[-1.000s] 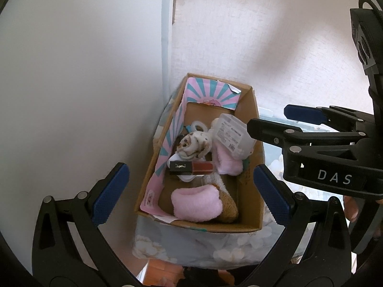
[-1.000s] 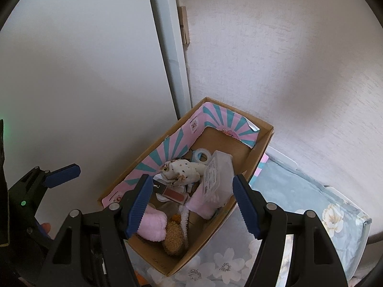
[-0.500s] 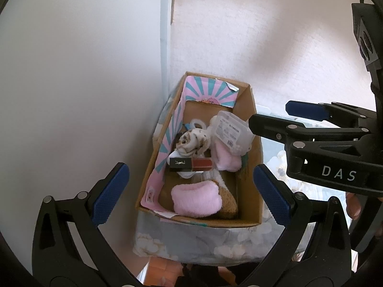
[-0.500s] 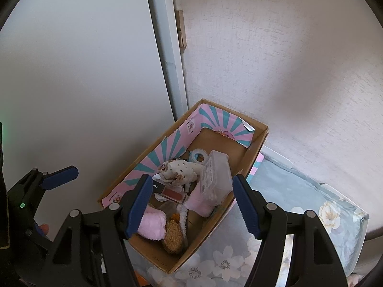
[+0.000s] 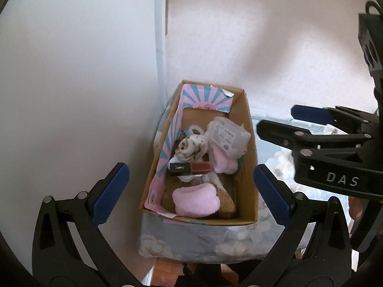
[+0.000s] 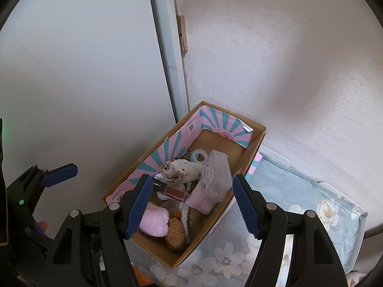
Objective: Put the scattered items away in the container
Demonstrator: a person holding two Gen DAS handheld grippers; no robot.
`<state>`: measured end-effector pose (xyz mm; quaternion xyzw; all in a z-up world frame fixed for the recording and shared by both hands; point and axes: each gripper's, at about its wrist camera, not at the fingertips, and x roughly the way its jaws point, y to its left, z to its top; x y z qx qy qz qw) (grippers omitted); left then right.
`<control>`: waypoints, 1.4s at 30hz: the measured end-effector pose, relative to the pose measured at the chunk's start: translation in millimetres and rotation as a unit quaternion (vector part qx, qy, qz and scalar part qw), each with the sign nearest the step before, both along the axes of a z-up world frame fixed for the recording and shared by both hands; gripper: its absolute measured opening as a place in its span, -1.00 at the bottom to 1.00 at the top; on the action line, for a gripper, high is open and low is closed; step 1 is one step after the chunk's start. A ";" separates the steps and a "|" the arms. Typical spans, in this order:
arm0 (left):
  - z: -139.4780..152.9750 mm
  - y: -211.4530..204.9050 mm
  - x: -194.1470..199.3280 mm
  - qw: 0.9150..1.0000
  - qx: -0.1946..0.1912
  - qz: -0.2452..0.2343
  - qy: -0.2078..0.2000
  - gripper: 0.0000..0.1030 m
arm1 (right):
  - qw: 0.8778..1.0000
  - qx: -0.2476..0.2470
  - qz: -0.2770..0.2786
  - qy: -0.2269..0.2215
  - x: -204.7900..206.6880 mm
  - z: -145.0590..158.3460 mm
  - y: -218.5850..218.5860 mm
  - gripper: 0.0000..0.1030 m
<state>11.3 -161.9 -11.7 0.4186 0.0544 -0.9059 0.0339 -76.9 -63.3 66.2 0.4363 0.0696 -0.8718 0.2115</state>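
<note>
A cardboard box (image 5: pixel 250 143) with pink-and-teal flaps stands in a wall corner on a floral cushion; it also shows in the right wrist view (image 6: pixel 257 138). It holds a pink fluffy sock (image 5: pixel 196 203), a clear plastic case (image 5: pixel 228 136), a spotted cloth bundle (image 5: pixel 191 147), a dark lipstick box (image 5: pixel 190 168) and a tape roll (image 6: pixel 198 156). My left gripper (image 5: pixel 189 189) is open and empty, above and in front of the box. My right gripper (image 6: pixel 192 203) is open and empty, also held above the box; it shows at the right of the left wrist view (image 5: pixel 284 124).
The floral blue cushion (image 6: pixel 301 203) extends right of the box. A white door (image 6: pixel 83 71) and its frame stand left, a textured wall (image 6: pixel 287 59) behind. An orange-brown surface (image 5: pixel 165 270) shows below the cushion's front edge.
Both grippers have drawn back and up from the box, so it sits a little lower and smaller in both views. Both stay open and empty; the box contents have not moved.
</note>
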 end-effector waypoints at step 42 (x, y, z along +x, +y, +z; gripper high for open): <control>74.4 168.0 -5.5 0.993 -0.011 -0.116 0.034 1.00 | 0.952 0.004 -0.306 0.014 110.6 56.8 214.1 0.26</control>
